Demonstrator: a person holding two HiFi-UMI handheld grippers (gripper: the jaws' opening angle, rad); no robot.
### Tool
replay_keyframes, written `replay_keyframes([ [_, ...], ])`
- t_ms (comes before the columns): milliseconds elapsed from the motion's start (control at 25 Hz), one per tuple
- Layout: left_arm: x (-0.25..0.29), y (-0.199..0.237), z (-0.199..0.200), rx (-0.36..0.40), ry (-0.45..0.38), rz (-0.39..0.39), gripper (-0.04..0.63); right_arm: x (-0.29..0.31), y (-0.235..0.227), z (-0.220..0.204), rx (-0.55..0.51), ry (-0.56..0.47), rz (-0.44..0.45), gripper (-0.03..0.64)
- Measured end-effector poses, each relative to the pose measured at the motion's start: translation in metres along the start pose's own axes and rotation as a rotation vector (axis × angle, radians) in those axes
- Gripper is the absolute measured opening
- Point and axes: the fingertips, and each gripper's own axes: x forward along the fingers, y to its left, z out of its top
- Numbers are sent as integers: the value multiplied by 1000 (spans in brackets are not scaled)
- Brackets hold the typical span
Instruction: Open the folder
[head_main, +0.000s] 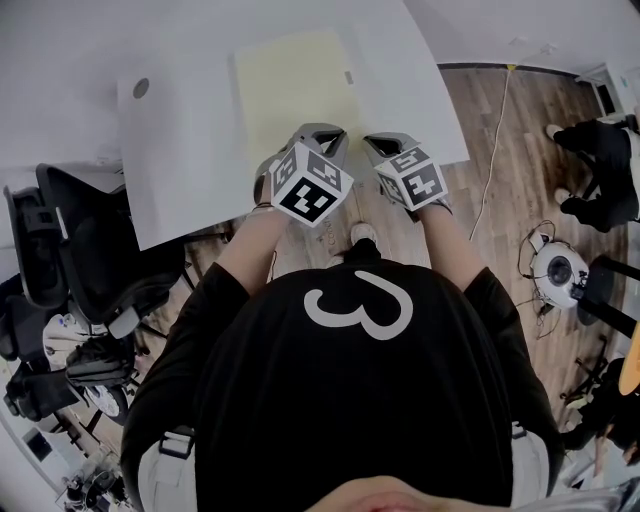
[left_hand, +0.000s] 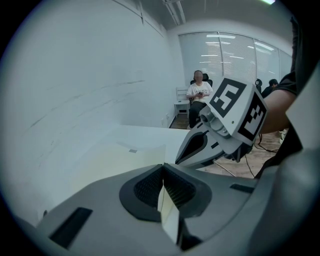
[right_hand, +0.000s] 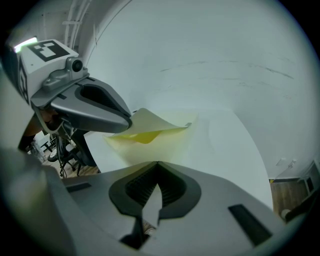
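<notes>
A pale yellow folder (head_main: 295, 85) lies on the white table (head_main: 190, 150), with its near edge by both grippers. My left gripper (head_main: 325, 132) is shut on the front cover's near edge (left_hand: 164, 192). In the right gripper view that cover (right_hand: 150, 122) is lifted off the sheet below, and the brighter yellow inside (right_hand: 142, 136) shows under the left gripper (right_hand: 125, 120). My right gripper (head_main: 380, 143) sits just to its right, shut on a pale sheet edge of the folder (right_hand: 151, 202). The left gripper view shows the right gripper (left_hand: 182, 159) close alongside.
Black office chairs (head_main: 90, 260) crowd the table's left front corner. A grey round cap (head_main: 141, 88) sits in the tabletop at the left. A cable (head_main: 495, 150) and a round white device (head_main: 558, 270) lie on the wood floor at the right. A person (left_hand: 199, 95) sits far off.
</notes>
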Motion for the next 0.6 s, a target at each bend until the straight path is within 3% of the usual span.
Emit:
replay_keyframes([
  [400,-5,3,1,-12,-9,-2,18,-1,0,1,-1,12,-1,23],
  [600,-14,7,8,19,-35,17,20,0,0,0,3,22,-3,23],
])
